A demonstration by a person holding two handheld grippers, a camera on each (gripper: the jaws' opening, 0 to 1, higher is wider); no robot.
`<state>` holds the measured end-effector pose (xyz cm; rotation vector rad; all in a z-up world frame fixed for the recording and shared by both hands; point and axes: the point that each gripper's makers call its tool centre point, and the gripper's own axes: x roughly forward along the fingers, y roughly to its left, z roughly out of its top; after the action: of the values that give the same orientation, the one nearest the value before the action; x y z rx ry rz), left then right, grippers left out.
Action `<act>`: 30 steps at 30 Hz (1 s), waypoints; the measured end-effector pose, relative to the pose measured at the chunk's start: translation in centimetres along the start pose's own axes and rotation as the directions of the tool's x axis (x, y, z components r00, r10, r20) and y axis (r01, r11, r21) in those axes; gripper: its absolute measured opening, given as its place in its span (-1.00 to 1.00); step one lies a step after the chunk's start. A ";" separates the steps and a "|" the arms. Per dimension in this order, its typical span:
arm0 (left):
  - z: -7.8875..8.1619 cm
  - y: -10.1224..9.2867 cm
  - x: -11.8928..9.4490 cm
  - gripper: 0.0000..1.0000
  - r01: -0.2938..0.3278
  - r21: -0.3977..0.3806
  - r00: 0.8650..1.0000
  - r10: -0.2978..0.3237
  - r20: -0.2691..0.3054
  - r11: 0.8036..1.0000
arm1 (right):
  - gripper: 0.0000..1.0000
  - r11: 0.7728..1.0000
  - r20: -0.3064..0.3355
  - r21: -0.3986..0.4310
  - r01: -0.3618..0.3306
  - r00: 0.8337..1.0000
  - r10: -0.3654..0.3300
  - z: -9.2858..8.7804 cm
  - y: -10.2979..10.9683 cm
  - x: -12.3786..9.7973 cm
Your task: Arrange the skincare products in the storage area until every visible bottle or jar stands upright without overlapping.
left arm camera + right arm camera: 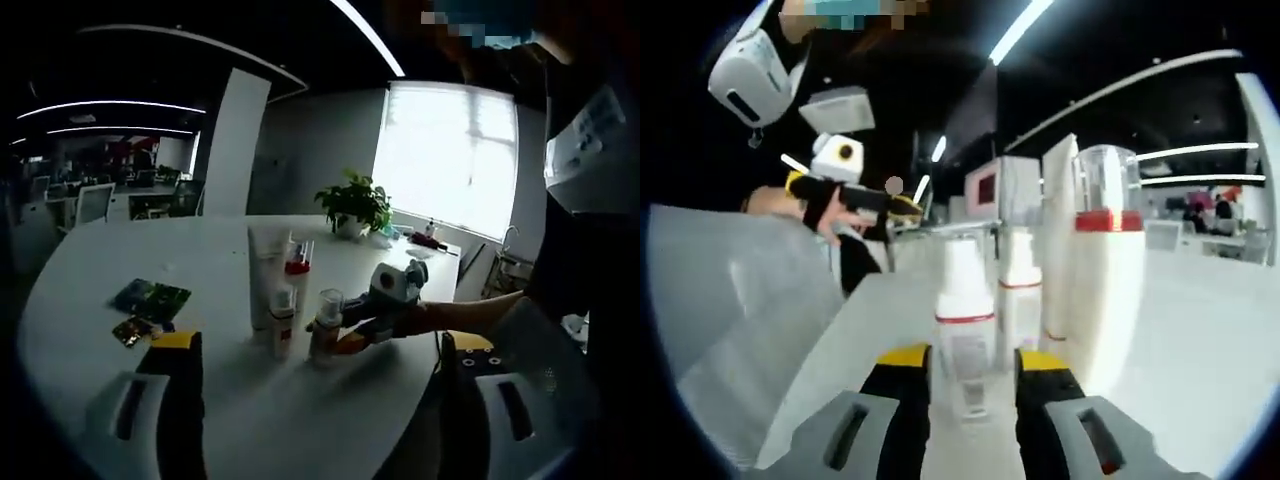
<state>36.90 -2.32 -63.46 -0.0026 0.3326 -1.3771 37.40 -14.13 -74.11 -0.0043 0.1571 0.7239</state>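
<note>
My right gripper [967, 372] sat closed round the small clear-capped bottle [965, 300], upright beside the white tube [262, 280] on the table [100, 270]. It looked light, rigid and slick: grip its body low. My left gripper [320, 350] hung wide open, empty.

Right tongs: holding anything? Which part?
The right tongs are closed around a small white bottle, gripping its lower body below the red band. The left tongs are open, holding nothing.
</note>
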 end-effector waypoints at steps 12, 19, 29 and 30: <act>0.2 0.2 0.0 0.84 -0.006 -0.013 1.000 0.006 0.008 1.000 | -0.69 0.995 -0.010 0.043 0.089 0.996 -0.088 -0.6 0.0 -0.7; -0.1 0.3 -0.1 0.84 -0.016 0.004 1.000 0.016 -0.005 1.000 | -0.75 0.993 -0.022 0.044 0.106 0.994 -0.105 -1.0 -0.7 -0.6; -0.5 0.2 0.0 0.85 -0.016 0.021 1.000 0.017 -0.026 1.000 | -0.77 0.993 -0.029 0.024 0.117 0.993 -0.116 -1.3 -1.2 -0.9; -0.5 0.2 0.0 0.85 -0.017 0.021 0.999 0.018 -0.027 1.000 | -0.77 0.993 -0.028 0.022 0.116 0.993 -0.116 -1.3 -1.3 -0.9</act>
<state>36.99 -2.21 -64.02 0.0366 0.3405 -1.3643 37.42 -15.79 -75.38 0.0000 0.1893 0.6062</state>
